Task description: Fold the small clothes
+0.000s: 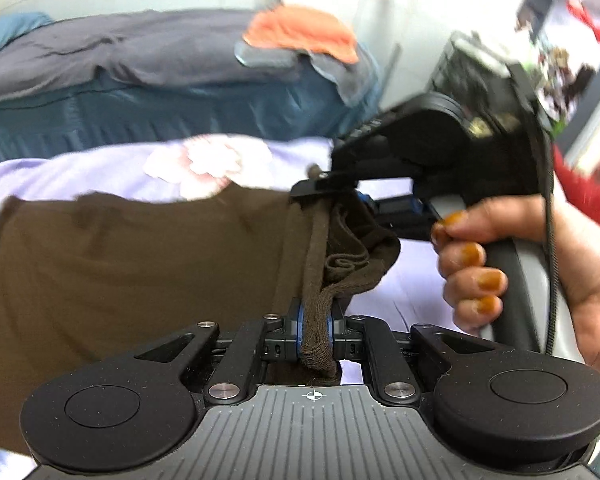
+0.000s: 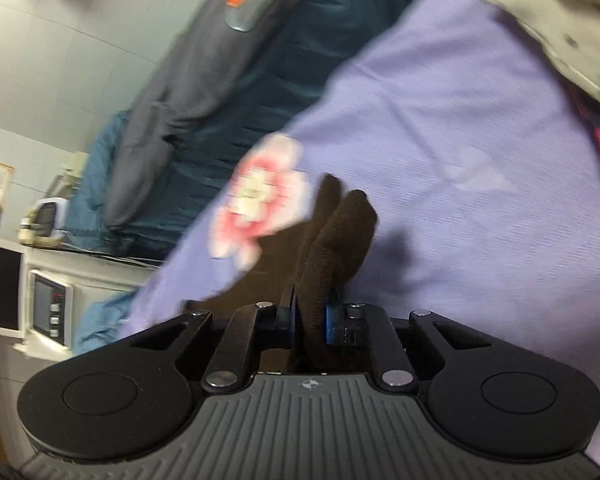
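A brown garment (image 1: 120, 264) hangs spread to the left over the lilac bed sheet (image 1: 100, 172). My left gripper (image 1: 315, 320) is shut on its bunched edge. My right gripper (image 1: 340, 204) shows in the left wrist view, held by a hand, shut on the same bunched edge a short way further along. In the right wrist view the right gripper (image 2: 309, 316) is shut on a thick fold of the brown garment (image 2: 336, 240), which sticks up between the fingers above the lilac sheet (image 2: 460, 160).
The lilac sheet has a pink flower print (image 2: 260, 204). Behind it lies a teal and grey bed cover (image 1: 160, 72) with an orange cloth (image 1: 300, 32) on top. A grey garment (image 2: 548, 20) lies at the sheet's far right. A microwave (image 2: 48, 308) stands at left.
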`<action>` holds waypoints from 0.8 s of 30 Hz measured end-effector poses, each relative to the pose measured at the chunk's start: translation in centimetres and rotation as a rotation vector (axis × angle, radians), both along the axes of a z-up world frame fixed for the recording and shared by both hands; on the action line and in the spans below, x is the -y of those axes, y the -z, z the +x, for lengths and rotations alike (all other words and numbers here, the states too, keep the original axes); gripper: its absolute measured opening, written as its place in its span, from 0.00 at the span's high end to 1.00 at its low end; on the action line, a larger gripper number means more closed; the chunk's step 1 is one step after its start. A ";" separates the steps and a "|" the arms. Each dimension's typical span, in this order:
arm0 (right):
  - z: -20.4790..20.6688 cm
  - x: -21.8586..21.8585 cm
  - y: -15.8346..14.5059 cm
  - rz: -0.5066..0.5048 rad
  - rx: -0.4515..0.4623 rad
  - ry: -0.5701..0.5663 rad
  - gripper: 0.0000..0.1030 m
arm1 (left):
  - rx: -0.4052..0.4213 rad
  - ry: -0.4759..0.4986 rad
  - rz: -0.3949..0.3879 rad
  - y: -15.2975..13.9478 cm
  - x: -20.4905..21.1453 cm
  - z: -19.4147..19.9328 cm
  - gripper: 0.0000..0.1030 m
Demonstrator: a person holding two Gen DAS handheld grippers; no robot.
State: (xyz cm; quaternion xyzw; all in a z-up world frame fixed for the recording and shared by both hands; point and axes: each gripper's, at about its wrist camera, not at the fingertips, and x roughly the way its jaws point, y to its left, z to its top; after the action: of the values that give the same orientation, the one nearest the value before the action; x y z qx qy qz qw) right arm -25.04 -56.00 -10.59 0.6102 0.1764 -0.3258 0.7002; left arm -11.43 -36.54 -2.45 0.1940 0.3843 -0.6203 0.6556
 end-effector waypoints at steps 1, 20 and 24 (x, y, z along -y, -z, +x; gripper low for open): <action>0.6 -0.1 -0.9 -0.007 0.024 -0.005 0.85 | -0.001 -0.019 -0.015 -0.6 -0.6 1.0 0.57; 28.3 -8.3 -5.2 -0.056 -0.054 -0.379 0.86 | -0.145 -0.536 0.092 2.1 -13.3 22.6 0.59; 31.7 -9.7 -3.3 -0.061 -0.093 -0.403 0.64 | -0.257 -0.607 0.128 4.7 -14.8 24.9 0.57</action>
State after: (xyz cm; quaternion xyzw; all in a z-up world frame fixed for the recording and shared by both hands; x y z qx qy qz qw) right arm 6.66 -46.34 -7.31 0.5255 0.3170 -0.2121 0.7606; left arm 13.51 -21.70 -7.14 0.0316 0.5422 -0.3910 0.7430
